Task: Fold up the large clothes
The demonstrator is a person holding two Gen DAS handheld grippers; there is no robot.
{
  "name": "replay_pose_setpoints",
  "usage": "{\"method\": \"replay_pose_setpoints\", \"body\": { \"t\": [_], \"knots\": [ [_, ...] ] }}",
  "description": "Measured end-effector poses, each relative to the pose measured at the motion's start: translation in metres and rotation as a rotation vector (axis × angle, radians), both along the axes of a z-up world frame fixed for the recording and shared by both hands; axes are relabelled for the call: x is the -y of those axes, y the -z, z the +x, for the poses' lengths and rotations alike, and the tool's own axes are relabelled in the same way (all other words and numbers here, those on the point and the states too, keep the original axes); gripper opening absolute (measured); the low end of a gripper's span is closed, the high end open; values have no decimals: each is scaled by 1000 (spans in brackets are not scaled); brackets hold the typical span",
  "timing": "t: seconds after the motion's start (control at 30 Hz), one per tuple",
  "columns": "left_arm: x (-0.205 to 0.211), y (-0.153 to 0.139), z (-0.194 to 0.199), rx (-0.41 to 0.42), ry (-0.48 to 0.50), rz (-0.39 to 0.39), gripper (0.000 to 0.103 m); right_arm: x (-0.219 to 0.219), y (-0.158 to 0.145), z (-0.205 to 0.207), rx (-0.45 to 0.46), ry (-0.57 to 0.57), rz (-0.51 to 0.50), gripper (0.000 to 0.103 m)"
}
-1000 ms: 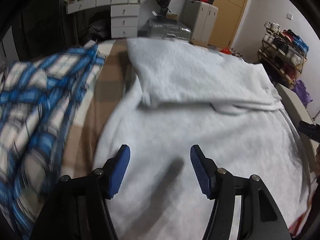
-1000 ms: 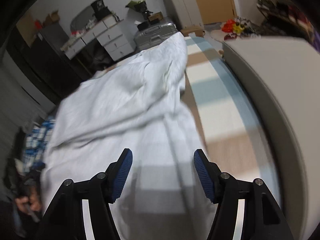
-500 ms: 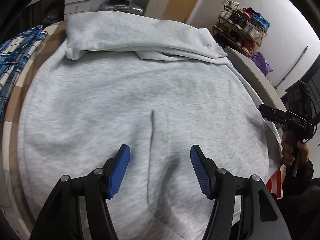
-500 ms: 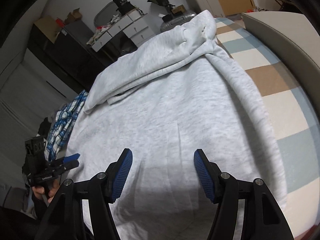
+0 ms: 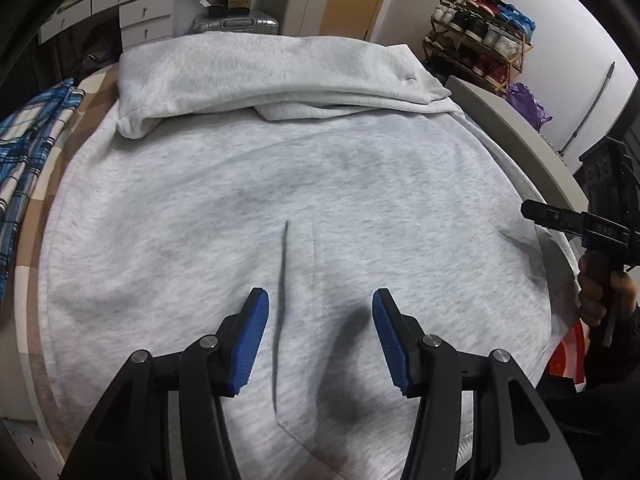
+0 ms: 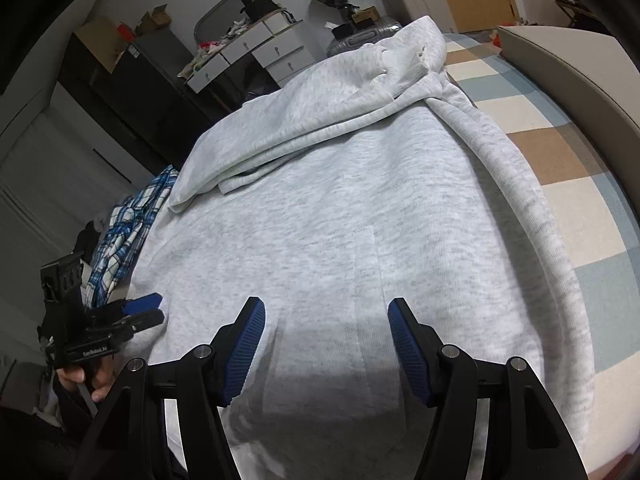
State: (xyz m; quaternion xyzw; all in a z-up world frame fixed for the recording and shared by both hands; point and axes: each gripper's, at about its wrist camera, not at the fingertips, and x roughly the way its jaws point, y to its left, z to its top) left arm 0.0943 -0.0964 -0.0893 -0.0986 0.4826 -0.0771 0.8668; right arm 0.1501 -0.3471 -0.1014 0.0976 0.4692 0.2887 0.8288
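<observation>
Both grippers' fingers [image 5: 254, 344] gape empty, the left gripper [image 5: 320, 340] just narrowing, above the grey hoodie [image 5: 280, 184]; its hem is cut off, hood pointing away

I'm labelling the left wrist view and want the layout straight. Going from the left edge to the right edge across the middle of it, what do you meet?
Blue plaid cloth → checked bed cover → grey hoodie → pale bed frame edge → right gripper, held in a hand.
</observation>
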Motion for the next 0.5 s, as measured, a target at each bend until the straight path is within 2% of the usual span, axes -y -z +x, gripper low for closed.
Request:
{"method": "replay_pose_setpoints", "body": {
  "t": [0.13, 0.17, 0.2, 0.23, 0.27, 0.3, 0.37, 0.43, 0.5],
  "knots": [
    [1, 4, 0, 12, 21, -41, 46, -3, 4, 4, -6, 10, 2, 64],
    [2, 3, -1, 14, 22, -53, 40, -5, 4, 5, -6, 8, -1, 64],
    [3, 3, -1, 13, 27, -56, 28, -7, 3, 5, -5, 2, 0, 64],
    [6, 2, -2, 25, 21, -30, 16, -9, 2, 4, -1, -5, 2, 65],
    [8, 1, -3, 36, 19, -6, 10, -12, 1, 3, 5, -13, 4, 62],
    [9, 0, -5, 53, 23, 8, 4, -14, 0, 2, 16, -21, 9, 57],
    [6, -5, -9, 84, 10, 10, 0, -15, -4, 0, 33, -31, 28, 22],
    [-1, -14, -14, 117, -1, -4, 0, -11, -9, -1, 52, -19, 36, 8],
    [-9, -25, -20, 147, -4, -42, 0, -7, -17, -6, 96, -10, 59, 6]
  ]
}}
